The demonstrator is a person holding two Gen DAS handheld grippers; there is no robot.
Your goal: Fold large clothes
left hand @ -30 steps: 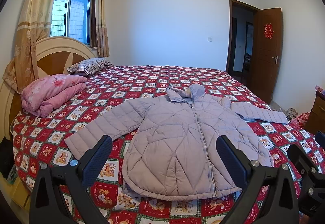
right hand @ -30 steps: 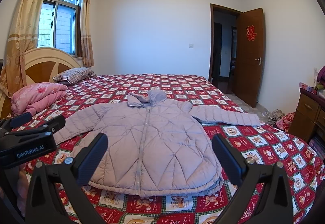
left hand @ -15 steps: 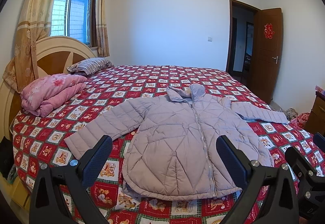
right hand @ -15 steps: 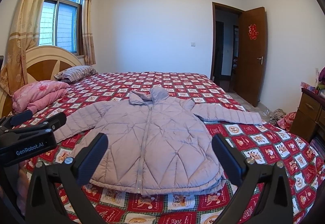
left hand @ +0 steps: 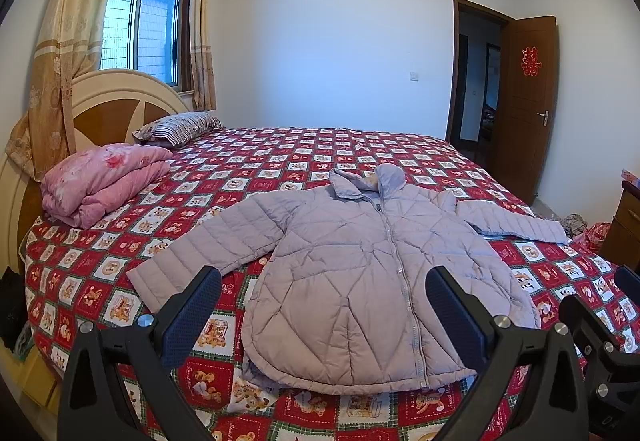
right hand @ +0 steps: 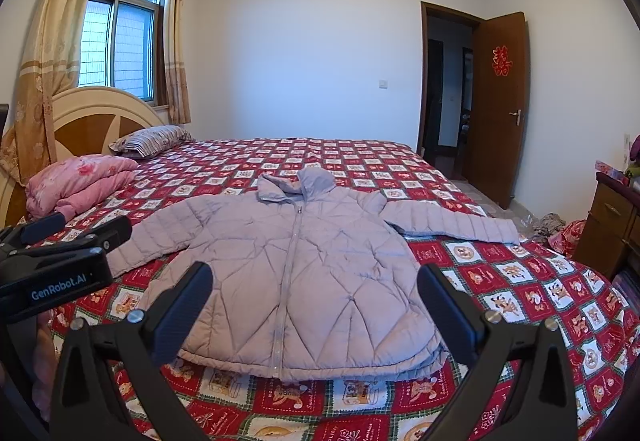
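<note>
A lilac quilted hooded jacket (left hand: 360,261) lies flat, front up and zipped, on the bed, sleeves spread to both sides; it also shows in the right wrist view (right hand: 304,273). My left gripper (left hand: 324,317) is open and empty, held above the jacket's hem near the bed's front edge. My right gripper (right hand: 316,309) is open and empty, also in front of the hem. The left gripper's body (right hand: 56,273) shows at the left of the right wrist view. The right gripper's body (left hand: 600,341) shows at the right of the left wrist view.
The bed has a red patterned cover (left hand: 320,157). A folded pink quilt (left hand: 100,181) and a striped pillow (left hand: 176,127) lie by the headboard at left. A wooden dresser (right hand: 612,225) and floor clutter stand at right. An open door (right hand: 500,105) is at the back right.
The right wrist view has risen and moved slightly closer to the bed. The left view is almost unchanged. Both grippers stay open.
</note>
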